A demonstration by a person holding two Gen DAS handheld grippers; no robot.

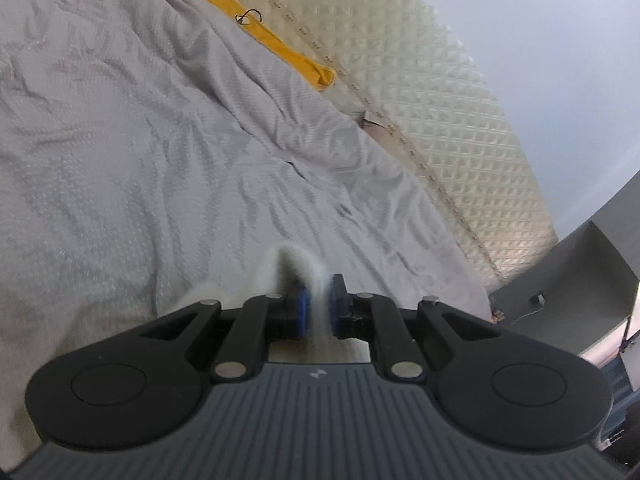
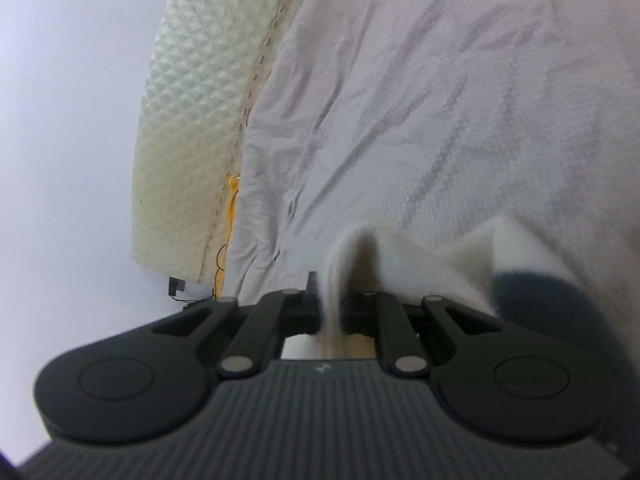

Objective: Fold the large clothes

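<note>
**Two grippers carry a white garment over a bed**

The left gripper [image 1: 317, 307] is clamped on a fold of white fleecy garment [image 1: 294, 266], its blue pads pressing the cloth from both sides. The right gripper [image 2: 329, 307] pinches another fold of the same garment [image 2: 448, 264]. Held at two points, the cloth can likely be spread or laid flat on the grey bedspread [image 1: 140, 140] below, as folding requires.

The left wrist view shows a yellow cloth [image 1: 280, 46] lying between the bedspread and the quilted headboard [image 1: 460, 128], plus a grey cabinet [image 1: 580, 288] at right. The right wrist view shows more of the garment, including a dark blue patch [image 2: 532, 292] beside the white, and a small black plug [image 2: 176, 286] under the headboard.
</note>
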